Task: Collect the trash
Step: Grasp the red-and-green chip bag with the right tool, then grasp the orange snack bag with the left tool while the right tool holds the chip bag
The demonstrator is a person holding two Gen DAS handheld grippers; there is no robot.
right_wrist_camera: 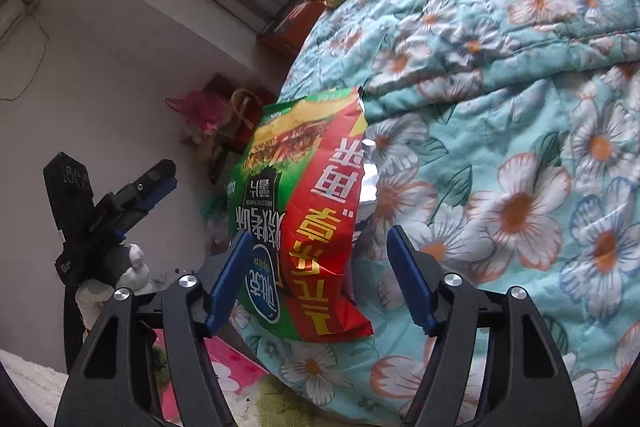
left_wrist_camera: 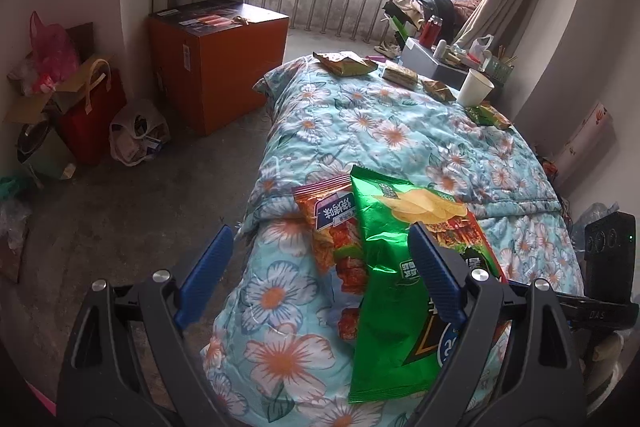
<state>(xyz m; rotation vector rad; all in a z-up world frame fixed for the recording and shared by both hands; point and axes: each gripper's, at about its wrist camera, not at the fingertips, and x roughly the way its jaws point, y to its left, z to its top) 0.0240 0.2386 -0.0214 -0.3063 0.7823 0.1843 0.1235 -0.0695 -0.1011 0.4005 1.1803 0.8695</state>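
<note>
A green chip bag (left_wrist_camera: pixel 384 267) lies on the near end of the floral quilt (left_wrist_camera: pixel 380 131), on top of a red snack bag (left_wrist_camera: pixel 332 227). My left gripper (left_wrist_camera: pixel 320 247) is open just above them, its right finger over the green bag. In the right wrist view my right gripper (right_wrist_camera: pixel 320 247) is open around the lower end of the green and red chip bag (right_wrist_camera: pixel 304 211), without pinching it. The left gripper (right_wrist_camera: pixel 120 199) shows at the left of that view. Several more wrappers (left_wrist_camera: pixel 346 63) and a white paper cup (left_wrist_camera: pixel 474 87) lie at the quilt's far end.
An orange box (left_wrist_camera: pixel 212 59) stands on the floor left of the bed. Bags, among them a red one (left_wrist_camera: pixel 92 115), sit along the left wall. A cluttered side table (left_wrist_camera: pixel 440 55) stands past the bed near the balcony railing. A black device (left_wrist_camera: pixel 608 251) is at right.
</note>
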